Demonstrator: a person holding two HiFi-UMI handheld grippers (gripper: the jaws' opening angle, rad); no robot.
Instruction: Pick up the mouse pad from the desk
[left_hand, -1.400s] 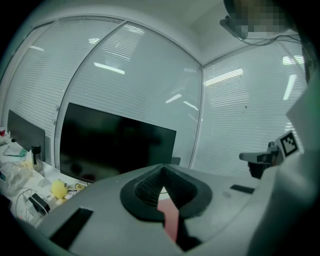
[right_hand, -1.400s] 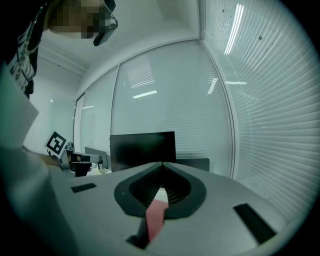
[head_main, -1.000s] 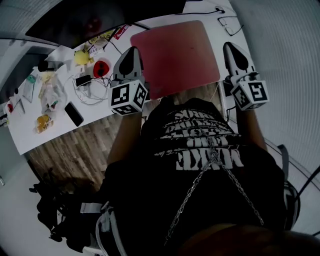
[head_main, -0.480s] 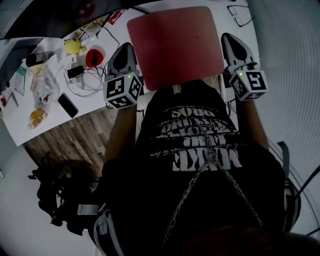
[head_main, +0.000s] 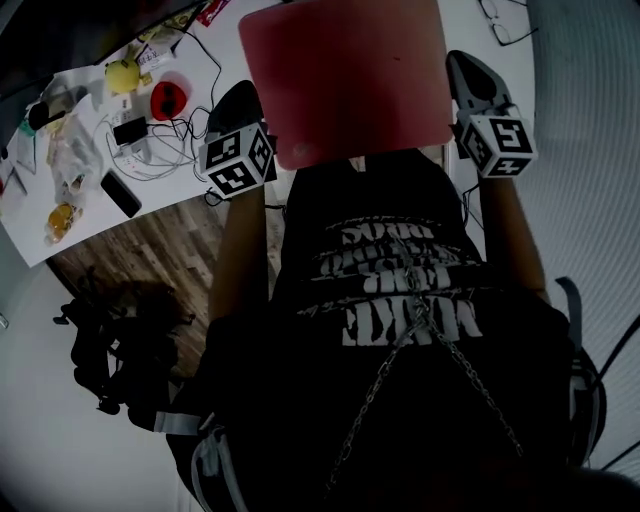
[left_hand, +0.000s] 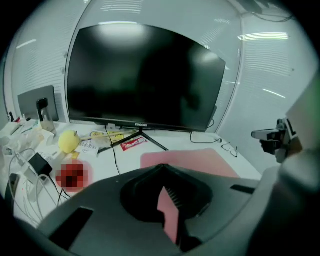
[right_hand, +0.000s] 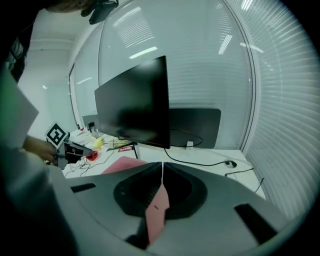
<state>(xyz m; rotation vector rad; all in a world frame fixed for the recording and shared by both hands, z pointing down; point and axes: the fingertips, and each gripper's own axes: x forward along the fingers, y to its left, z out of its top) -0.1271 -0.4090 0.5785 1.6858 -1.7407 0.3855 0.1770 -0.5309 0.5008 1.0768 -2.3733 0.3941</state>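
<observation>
Between your tongs lies the pad (head_main: 345, 75), flat on the bench (head_main: 170, 190) and not yet gripped. The left tongs (left_hand: 162, 170) are just off its left edge and the right tongs (right_hand: 162, 167) just off its right. Both pairs are closed tight and hold nothing. I'd open one pair before going in. Work its lower jaw under the edge nearest you, then pinch the rim firmly, since a thin pad will likely flop or slip.
</observation>
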